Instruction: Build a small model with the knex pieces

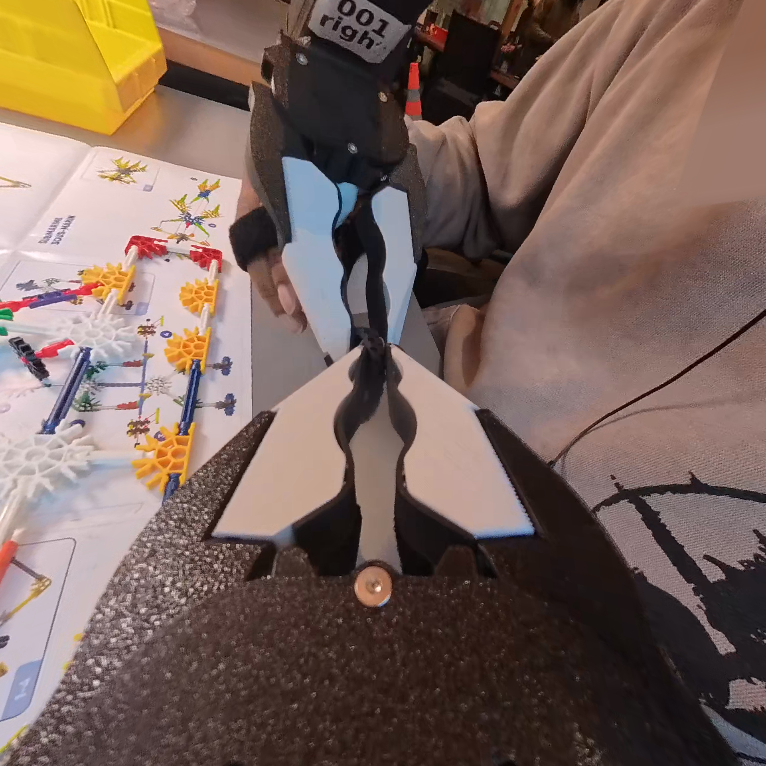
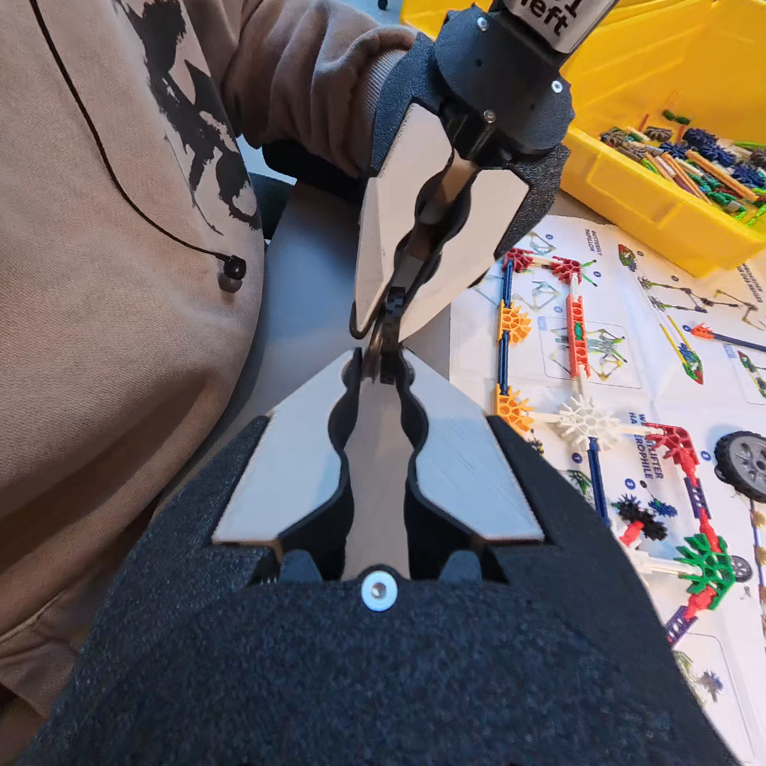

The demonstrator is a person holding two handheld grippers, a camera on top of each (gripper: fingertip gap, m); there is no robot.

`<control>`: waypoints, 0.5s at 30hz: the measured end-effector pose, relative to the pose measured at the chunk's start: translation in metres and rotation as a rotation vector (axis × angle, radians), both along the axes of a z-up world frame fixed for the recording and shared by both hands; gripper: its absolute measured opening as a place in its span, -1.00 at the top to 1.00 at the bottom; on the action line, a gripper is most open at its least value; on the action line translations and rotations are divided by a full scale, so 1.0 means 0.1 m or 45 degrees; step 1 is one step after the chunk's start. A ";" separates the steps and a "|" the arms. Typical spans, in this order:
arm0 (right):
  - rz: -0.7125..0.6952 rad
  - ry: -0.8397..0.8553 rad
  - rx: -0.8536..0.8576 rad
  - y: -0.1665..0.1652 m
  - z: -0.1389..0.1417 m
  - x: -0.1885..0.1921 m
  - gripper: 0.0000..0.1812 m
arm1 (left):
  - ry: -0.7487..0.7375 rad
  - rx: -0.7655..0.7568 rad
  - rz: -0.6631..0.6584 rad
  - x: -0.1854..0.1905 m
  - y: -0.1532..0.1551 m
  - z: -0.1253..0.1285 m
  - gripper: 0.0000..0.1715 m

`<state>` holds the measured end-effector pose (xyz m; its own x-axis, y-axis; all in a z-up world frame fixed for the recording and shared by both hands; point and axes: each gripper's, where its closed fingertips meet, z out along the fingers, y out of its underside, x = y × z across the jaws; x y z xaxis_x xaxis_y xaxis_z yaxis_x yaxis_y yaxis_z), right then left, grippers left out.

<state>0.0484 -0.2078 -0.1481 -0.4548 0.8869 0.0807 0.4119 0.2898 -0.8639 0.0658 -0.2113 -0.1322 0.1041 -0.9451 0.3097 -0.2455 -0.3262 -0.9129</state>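
My two grippers meet tip to tip above the grey table edge, in front of a person's beige sweatshirt. My left gripper is shut on a small black connector piece. It also shows in the right wrist view, reaching in from above and pinching that black connector. My right gripper is shut on a small black piece that touches the connector. It shows in the left wrist view, coming from above. How the two black pieces join is hidden by the fingertips.
A part-built rod-and-connector model with yellow, white, red and blue parts lies on an instruction sheet. A loose grey wheel lies on the sheet. A yellow bin of loose parts stands behind. A person's hand holds the right gripper. My two grippers' fingertips are within a few centimetres of each other. Left tips and right tips are each some 25 cm from the loose grey wheel.
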 end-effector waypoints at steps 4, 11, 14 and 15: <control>-0.058 -0.032 -0.228 0.04 0.07 0.01 0.87 | -0.071 -0.122 0.021 -0.02 0.04 0.06 0.92; -0.185 0.132 -0.633 0.26 0.36 0.05 0.87 | -0.073 -0.044 0.182 -0.19 0.25 0.09 0.75; -0.229 0.168 -0.642 0.32 0.35 -0.01 0.87 | -0.117 -0.005 0.226 -0.19 0.31 0.17 0.85; -0.246 0.170 -0.648 0.34 0.34 -0.03 0.87 | -0.132 0.009 0.254 -0.21 0.34 0.19 0.87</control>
